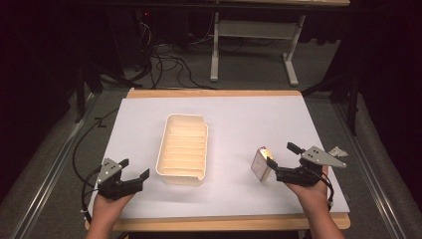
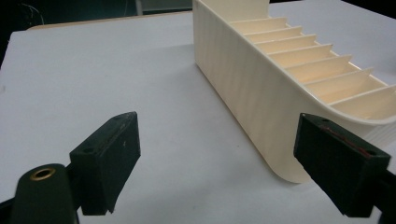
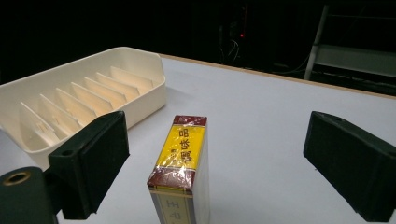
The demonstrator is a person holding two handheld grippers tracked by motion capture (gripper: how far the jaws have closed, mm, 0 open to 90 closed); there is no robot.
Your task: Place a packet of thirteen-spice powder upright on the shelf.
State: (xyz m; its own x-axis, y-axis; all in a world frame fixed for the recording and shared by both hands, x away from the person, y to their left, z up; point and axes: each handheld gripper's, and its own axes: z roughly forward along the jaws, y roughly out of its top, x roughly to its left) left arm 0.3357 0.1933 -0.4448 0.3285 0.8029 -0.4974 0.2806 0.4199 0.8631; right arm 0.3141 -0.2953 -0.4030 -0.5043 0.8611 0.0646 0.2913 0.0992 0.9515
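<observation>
On the white table sheet (image 1: 239, 114), right of middle, one small box (image 1: 261, 163) is standing upright. Its top face is yellow between two dark red bands, and the yellow part is carrying three dark Chinese characters, 调味品; more printing is showing on the pale face below, cut off at the bottom of the right gripper view. One cream tray (image 1: 182, 148) is lying left of the box, well apart from it, running near to far, with thin cross walls dividing it into seven slots as counted in the high view.

Two grippers are hovering at the near edge. The right gripper (image 1: 278, 160) is sitting just beside the box on its right, jaws spread wide, with the box between them in the right gripper view and neither jaw touching it. The left gripper (image 1: 134, 168) is pointing toward the tray's near left corner, jaws likewise wide apart and holding nothing.
</observation>
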